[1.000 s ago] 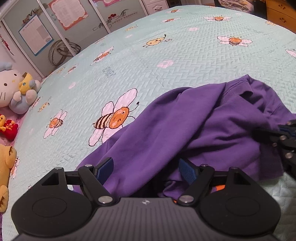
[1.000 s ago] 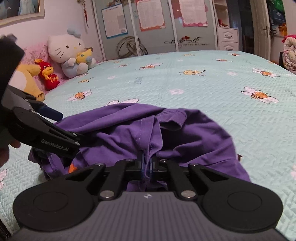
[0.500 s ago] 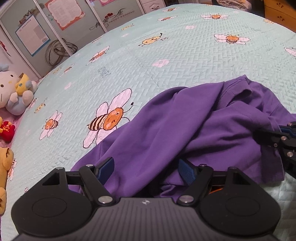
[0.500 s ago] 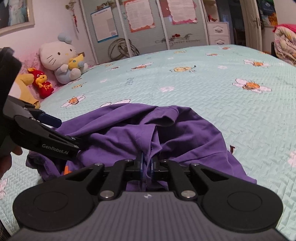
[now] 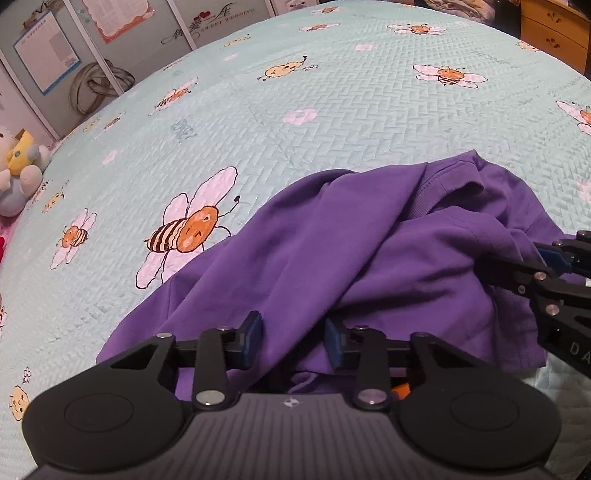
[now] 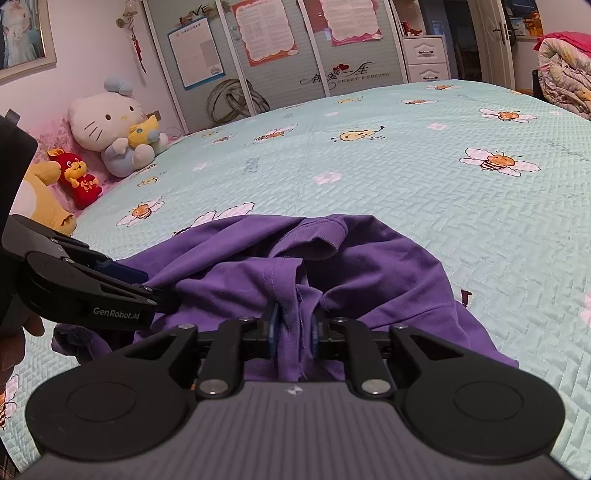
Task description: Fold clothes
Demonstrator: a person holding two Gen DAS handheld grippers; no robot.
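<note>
A crumpled purple shirt [image 5: 369, 251] [image 6: 369, 266] lies on the mint bee-print bedspread [image 5: 332, 110]. My left gripper [image 5: 293, 338] sits low at the shirt's near edge. Its blue pads [image 5: 253, 332] stand about half apart, with a ridge of purple cloth filling the gap. My right gripper [image 6: 294, 328] has its pads a little apart, and a seamed fold of the shirt still stands between them. Each gripper shows in the other's view: the right gripper [image 5: 532, 269] against the shirt's right side, the left gripper [image 6: 147, 284] against its left side. A hand [image 6: 14, 339] holds the left tool.
Plush toys [image 6: 110, 129] line the bed's far left edge by the pink wall. Wardrobe doors with posters [image 6: 266, 33] stand behind the bed. A rolled quilt [image 6: 565, 74] and a wooden drawer unit [image 5: 554, 33] sit to the right. The bedspread stretches beyond the shirt.
The left gripper's pads have drawn much closer together around the cloth ridge. The right gripper's pads, tight on the fold before, have parted slightly. Both tools have edged forward over the shirt.
</note>
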